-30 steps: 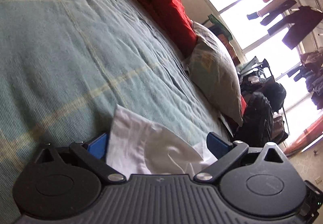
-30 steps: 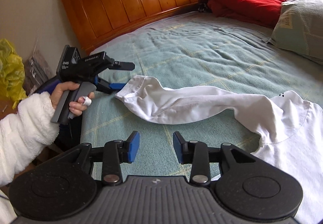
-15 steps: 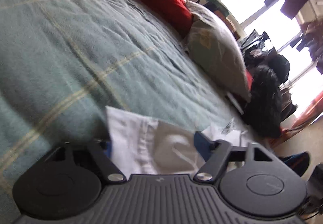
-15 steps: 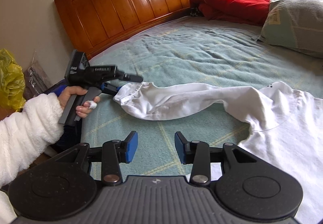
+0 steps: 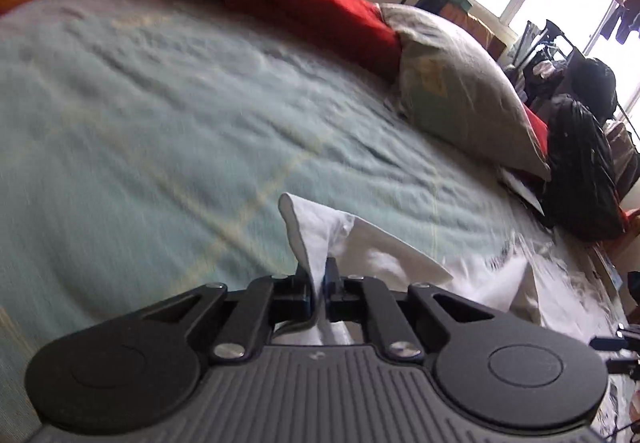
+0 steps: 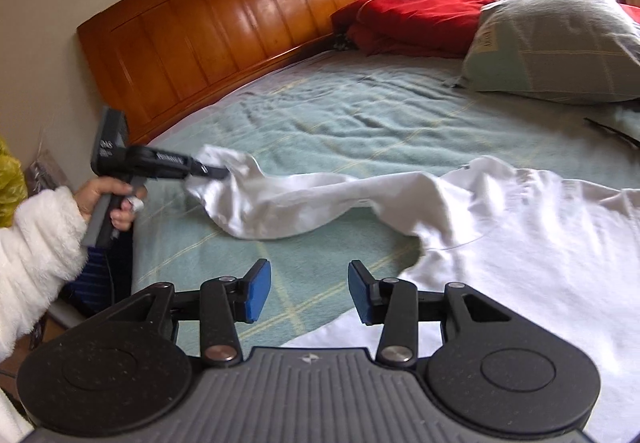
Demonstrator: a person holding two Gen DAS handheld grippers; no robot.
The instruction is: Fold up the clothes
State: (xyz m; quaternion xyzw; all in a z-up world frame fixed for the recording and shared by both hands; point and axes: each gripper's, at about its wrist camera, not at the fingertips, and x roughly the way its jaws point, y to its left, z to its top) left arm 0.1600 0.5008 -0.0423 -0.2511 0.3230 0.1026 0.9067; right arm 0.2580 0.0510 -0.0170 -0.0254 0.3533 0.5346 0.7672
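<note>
White shirt (image 6: 520,235), one; hand-held grippers, two.

Bare bedspread (image 6: 340,111) ahead; pillow (image 6: 560,43) blocks far right.

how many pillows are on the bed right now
1. A grey-green pillow lies at the far right of the bed, beside the folded red blanket near the wooden headboard. Another could be hidden behind the pillow or out of frame.

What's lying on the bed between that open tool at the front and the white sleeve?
Only bare green blanket lies between the right gripper and the white sleeve, as the right wrist view shows.
</note>
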